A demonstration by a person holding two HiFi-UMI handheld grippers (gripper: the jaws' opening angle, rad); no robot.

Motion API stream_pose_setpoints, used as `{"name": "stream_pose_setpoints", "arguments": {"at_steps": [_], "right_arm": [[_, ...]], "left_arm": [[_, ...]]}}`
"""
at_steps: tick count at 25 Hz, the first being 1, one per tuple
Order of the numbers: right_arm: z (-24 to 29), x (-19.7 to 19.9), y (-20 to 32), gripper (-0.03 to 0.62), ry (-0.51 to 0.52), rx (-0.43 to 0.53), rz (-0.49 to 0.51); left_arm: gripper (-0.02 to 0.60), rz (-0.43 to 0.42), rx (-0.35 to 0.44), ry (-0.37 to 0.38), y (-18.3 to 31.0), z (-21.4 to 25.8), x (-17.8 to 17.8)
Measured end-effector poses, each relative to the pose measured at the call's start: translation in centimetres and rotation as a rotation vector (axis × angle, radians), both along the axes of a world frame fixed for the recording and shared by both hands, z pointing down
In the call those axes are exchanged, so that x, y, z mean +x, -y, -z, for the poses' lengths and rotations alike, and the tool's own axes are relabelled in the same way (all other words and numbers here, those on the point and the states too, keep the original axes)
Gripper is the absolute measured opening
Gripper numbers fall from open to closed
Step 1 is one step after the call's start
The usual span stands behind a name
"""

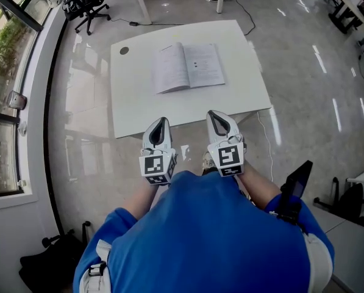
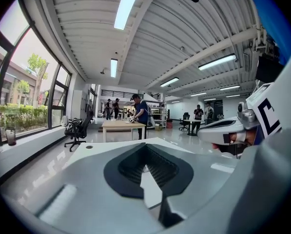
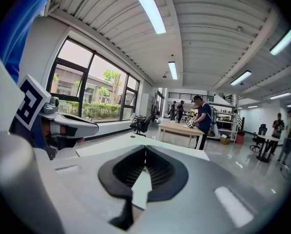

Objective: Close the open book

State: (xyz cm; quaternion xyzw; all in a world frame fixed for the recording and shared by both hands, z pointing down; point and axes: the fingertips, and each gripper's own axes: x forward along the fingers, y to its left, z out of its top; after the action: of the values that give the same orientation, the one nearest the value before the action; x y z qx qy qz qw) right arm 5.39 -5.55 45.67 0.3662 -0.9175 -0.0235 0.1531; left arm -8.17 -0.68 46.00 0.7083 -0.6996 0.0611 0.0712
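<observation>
Book: I see the book (image 1: 189, 67) lying open with its pages up, in the upper middle of the head view. Neither gripper touches it.
Table: the book rests on a white table (image 1: 139, 102), toward the far side and a little right of the middle. A small round dark spot (image 1: 124, 50) sits near the table's upper left corner.
Left gripper: my left gripper (image 1: 160, 122) hangs at the near edge of the table, low of centre in the head view, well apart from the book. In its own view the fingers (image 2: 135, 165) are pressed together at the tips with nothing between them.
Right gripper: my right gripper (image 1: 214, 115) is just beside the left one, also at the near table edge and pointing toward the book. Its own view shows the fingers (image 3: 157, 167) together and empty.
Gripper pair: the two sit side by side, apart from each other, each with its marker cube toward me.
Me: my blue shirt (image 1: 212, 237) fills the lower part of the head view.
Room: a black office chair (image 1: 87, 2) stands at the upper left, by the window wall (image 1: 5, 72).
Background: in the gripper views a person (image 2: 141, 113) stands at a wooden table (image 2: 121, 126) far behind the white one.
</observation>
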Motion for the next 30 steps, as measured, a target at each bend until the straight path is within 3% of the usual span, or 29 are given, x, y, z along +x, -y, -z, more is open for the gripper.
{"name": "stream_pose_setpoints", "arguments": {"at_steps": [7,13,18,30], "right_arm": [[-1.6,0.3,5.9,0.003,-0.016,-0.007,0.082],[-3.8,-2.9,7.8,0.003,-0.098,-0.026,0.147],[-5.8,-6.0,9.1,0.003,-0.167,-0.016,0.185],[-10.0,-13.0,11.6,0.020,-0.343,0.011,0.141]], "left_arm": [[0.005,0.061,-0.045,0.036,5.1,-0.9,0.8],[0.005,0.132,-0.079,0.042,6.0,-2.1,-2.5],[0.005,0.142,-0.101,0.033,7.3,-3.6,-5.5],[0.005,0.018,-0.137,-0.003,11.0,-7.2,-11.9]]}}
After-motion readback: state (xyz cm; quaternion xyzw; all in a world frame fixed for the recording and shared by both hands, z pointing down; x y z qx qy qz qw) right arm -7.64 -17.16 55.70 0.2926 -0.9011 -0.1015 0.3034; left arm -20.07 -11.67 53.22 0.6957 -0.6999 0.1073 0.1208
